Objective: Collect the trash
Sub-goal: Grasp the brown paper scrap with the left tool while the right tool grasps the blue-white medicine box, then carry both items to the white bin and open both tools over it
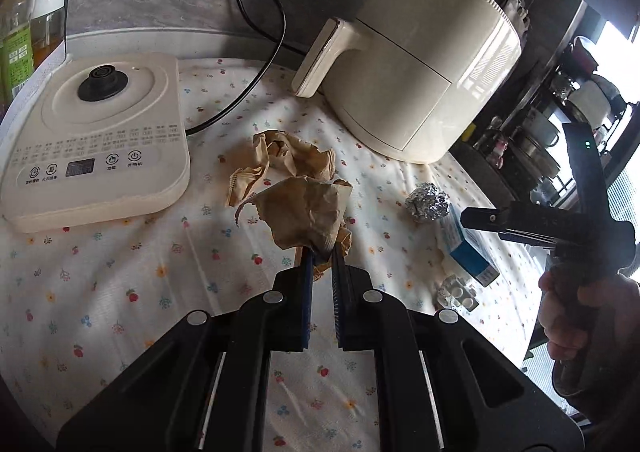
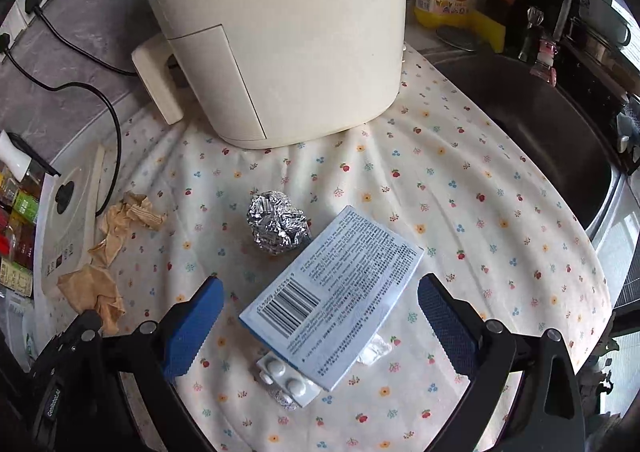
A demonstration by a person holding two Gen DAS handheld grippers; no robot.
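Floral cloth (image 2: 460,179), left hand-held gripper (image 1: 320,252) pinching one brown paper (image 1: 308,211); right hand-held gripper (image 2: 320,316) agape

Both views are taken close above the tabletop (image 1: 120,292), angled steeply downward along each hand-held gripper; the foil ball (image 1: 427,204) and air fryer (image 2: 280,31) are shared.

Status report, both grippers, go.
Left gripper shut on crumpled brown paper. Right gripper open over blue-and-white medicine box. White pill blister tucked beneath box; foil ball beside it.
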